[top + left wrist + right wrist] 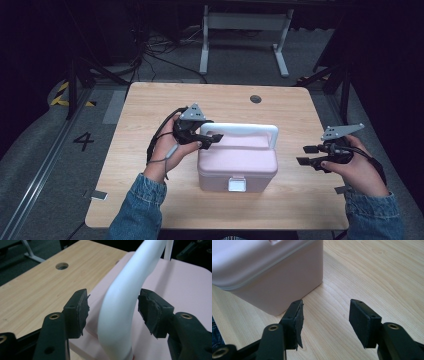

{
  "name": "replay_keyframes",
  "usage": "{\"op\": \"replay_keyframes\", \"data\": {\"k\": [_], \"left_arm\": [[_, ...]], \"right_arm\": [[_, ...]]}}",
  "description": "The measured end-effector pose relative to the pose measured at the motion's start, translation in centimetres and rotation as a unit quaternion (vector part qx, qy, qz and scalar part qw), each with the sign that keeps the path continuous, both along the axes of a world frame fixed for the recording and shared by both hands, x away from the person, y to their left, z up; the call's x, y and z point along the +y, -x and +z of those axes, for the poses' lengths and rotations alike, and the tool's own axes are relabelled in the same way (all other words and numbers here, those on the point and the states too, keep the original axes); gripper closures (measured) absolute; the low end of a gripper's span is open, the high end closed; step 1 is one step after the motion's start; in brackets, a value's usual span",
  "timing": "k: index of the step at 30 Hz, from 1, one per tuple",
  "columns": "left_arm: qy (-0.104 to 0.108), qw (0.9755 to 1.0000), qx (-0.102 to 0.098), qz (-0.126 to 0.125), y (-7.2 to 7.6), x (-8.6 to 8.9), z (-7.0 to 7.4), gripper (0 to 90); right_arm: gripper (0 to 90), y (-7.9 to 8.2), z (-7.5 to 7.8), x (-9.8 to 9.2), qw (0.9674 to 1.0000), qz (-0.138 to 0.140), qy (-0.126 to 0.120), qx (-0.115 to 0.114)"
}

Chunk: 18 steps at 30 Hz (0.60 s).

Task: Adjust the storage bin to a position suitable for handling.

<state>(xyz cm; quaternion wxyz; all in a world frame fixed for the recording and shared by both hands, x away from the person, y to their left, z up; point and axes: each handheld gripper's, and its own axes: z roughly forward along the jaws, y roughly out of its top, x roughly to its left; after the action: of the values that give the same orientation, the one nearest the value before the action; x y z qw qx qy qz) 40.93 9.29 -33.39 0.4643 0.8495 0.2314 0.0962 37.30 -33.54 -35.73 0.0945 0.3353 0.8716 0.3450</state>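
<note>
A pink box (pixel 237 160) with a white latch (pixel 236 184) sits in the middle of the wooden table (pixel 150 105). Its white handle (pixel 245 129) stands raised over the lid. My left gripper (pixel 215 137) is open at the handle's left end. In the left gripper view the handle (pixel 120 305) runs between the jaws of the left gripper (pixel 113 307), with a gap on each side, above the pink lid (pixel 175 285). My right gripper (pixel 306 155) hangs open to the right of the box. In the right gripper view this gripper (pixel 325 317) holds nothing, just short of the box's corner (pixel 269 272).
A round cable hole (pixel 255 98) lies near the table's far edge, also in the left gripper view (pixel 62 265). A white desk frame (pixel 245 30) and cables stand on the floor beyond. Dark stands flank the table. Bare wood (pixel 374 270) spreads right of the box.
</note>
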Motion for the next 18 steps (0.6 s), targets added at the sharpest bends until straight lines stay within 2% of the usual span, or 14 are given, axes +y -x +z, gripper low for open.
{"op": "replay_keyframes", "data": {"k": [2, 5, 8, 13, 15, 18], "left_arm": [[0.008, 0.9999, -0.007, 0.006, -0.01, -0.10, 0.04, 43.3], [0.014, 0.9999, -0.006, 0.005, 0.04, -0.18, 0.04, 51.8], [0.009, 1.0000, -0.001, -0.001, 0.20, -0.37, 0.19, 65.5], [0.004, 1.0000, 0.004, 0.002, 0.35, -0.45, 0.42, 77.7], [0.006, 0.9999, 0.011, 0.001, 0.37, -0.42, 0.47, 78.8], [0.004, 0.9999, 0.010, -0.002, 0.49, -0.45, 0.61, 79.0]], "right_arm": [[46.4, 0.01, -0.01, 0.01, 1.0000, 0.000, 0.000, 0.000], [46.4, 0.03, -0.03, 0.03, 1.0000, 0.000, 0.000, -0.001], [46.4, 0.03, -0.04, 0.03, 1.0000, 0.000, -0.001, -0.001], [46.4, 0.03, -0.05, 0.08, 1.0000, -0.001, -0.001, 0.000], [46.4, 0.03, -0.05, 0.11, 1.0000, 0.000, -0.001, 0.000], [46.4, 0.03, -0.02, 0.12, 1.0000, 0.001, -0.002, -0.001]]}}
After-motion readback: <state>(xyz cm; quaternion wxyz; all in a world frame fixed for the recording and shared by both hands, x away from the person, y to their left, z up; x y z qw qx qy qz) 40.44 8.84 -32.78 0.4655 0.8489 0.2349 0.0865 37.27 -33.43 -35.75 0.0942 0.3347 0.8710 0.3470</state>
